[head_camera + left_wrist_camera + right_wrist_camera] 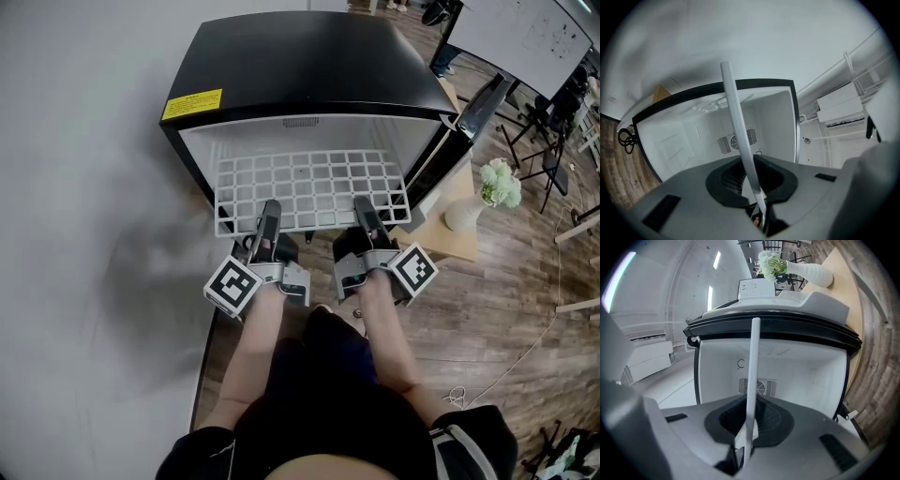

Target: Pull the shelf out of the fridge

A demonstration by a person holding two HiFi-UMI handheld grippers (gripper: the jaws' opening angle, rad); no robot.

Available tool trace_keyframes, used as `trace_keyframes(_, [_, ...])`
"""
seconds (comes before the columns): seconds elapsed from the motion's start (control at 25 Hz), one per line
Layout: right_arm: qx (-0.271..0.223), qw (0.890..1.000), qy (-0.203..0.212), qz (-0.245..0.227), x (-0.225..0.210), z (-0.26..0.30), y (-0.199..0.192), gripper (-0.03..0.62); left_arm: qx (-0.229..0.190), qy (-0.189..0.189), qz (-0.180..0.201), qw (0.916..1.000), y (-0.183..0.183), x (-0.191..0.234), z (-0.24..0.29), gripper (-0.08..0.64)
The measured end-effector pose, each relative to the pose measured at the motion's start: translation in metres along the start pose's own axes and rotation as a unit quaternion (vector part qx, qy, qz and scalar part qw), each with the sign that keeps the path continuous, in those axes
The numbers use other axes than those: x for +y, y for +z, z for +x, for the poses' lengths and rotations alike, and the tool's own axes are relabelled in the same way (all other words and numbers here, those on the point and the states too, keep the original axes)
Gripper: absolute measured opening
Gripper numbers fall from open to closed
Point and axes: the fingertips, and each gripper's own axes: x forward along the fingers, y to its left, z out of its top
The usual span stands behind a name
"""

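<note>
While the white wire shelf [309, 183] lies straight ahead of both tools and reaches back into the open black mini fridge [300, 66], the coming pull has to run toward the person, along the shelf's depth.

The left gripper [269, 217] is clenched on the shelf's front edge, left of its middle. In the left gripper view the white front bar [736, 122] rises between the closed jaws and is pinched at their pads.

The shelf's long axis follows that front edge, running across from one tool to the other. Much of the grid juts out past the fridge's opening, and its rear appears to sit inside the white cavity.

The right gripper [366, 216] grips the same front edge right of the middle, with the bar clamped between its jaws in the right gripper view. Neither hand is nearer, since both hold the edge side by side and about evenly spaced.

An even draw with both should keep the shelf from skewing in its side guides. Farther right, the fridge door [483, 103] stands swung open, clear of the shelf's path.
</note>
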Motion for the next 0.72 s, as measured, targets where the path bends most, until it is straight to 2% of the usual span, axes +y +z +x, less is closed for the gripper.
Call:
trace_keyframes(0.2, [0.001,1.0,-0.003,-0.001,-0.0009,-0.0011,0.0004,0.014,0.004,0.006,0.006,1.0,-0.0006,0.004,-0.0015,0.043])
trace_keyframes(0.56, [0.005,1.0,0.005,-0.022,0.0002,0.0,0.0006,0.015,0.01,-0.019,0.017,0.9996,-0.0006,-0.0022,0.0028,0.052])
trace_keyframes(0.72, [0.007,1.0,0.0,-0.029,0.0,-0.0003,-0.0003,0.04,0.018,-0.02,0.02,0.9995,-0.0004,0.0001,0.0041,0.063])
